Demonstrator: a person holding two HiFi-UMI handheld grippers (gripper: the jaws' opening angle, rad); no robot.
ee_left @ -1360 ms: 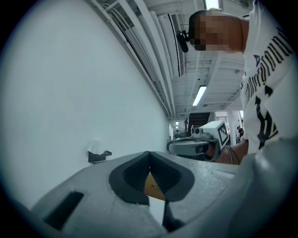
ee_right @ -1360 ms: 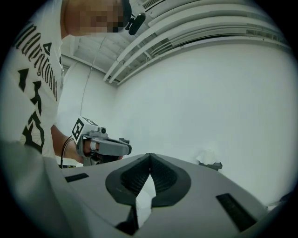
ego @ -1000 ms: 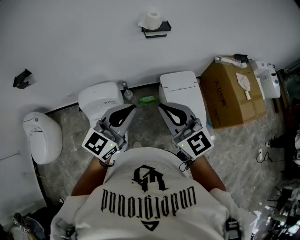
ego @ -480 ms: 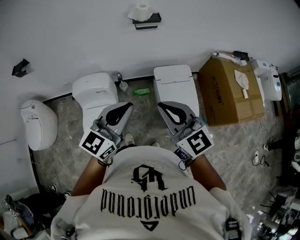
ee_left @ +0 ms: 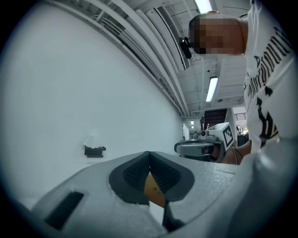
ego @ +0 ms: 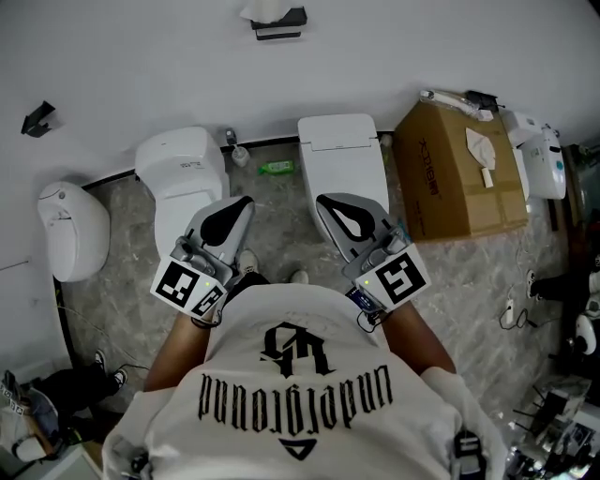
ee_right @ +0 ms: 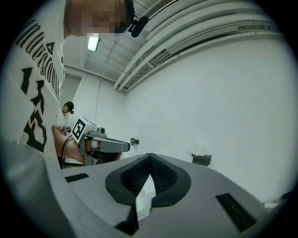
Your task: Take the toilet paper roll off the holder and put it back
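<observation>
The white toilet paper roll (ego: 264,8) sits on a black holder (ego: 278,22) fixed to the white wall, at the top edge of the head view. The left gripper view shows the holder (ee_left: 94,150) small and far off, with the pale roll (ee_left: 92,139) on it. The right gripper view shows the holder (ee_right: 201,160) and roll (ee_right: 200,149) too. My left gripper (ego: 242,202) and right gripper (ego: 323,200) are held level side by side over the floor, well short of the wall. Both are shut, with nothing between the jaws.
Two white toilets (ego: 183,167) (ego: 339,150) stand against the wall below the holder, with a green bottle (ego: 277,169) between them. Another white fixture (ego: 70,230) is at the left. A cardboard box (ego: 459,173) stands at the right. A small black bracket (ego: 37,119) is on the wall.
Both grippers and the person have moved toward the wall. The toilets now lie under the gripper tips, and the holder has slid to the top edge of the head view.
</observation>
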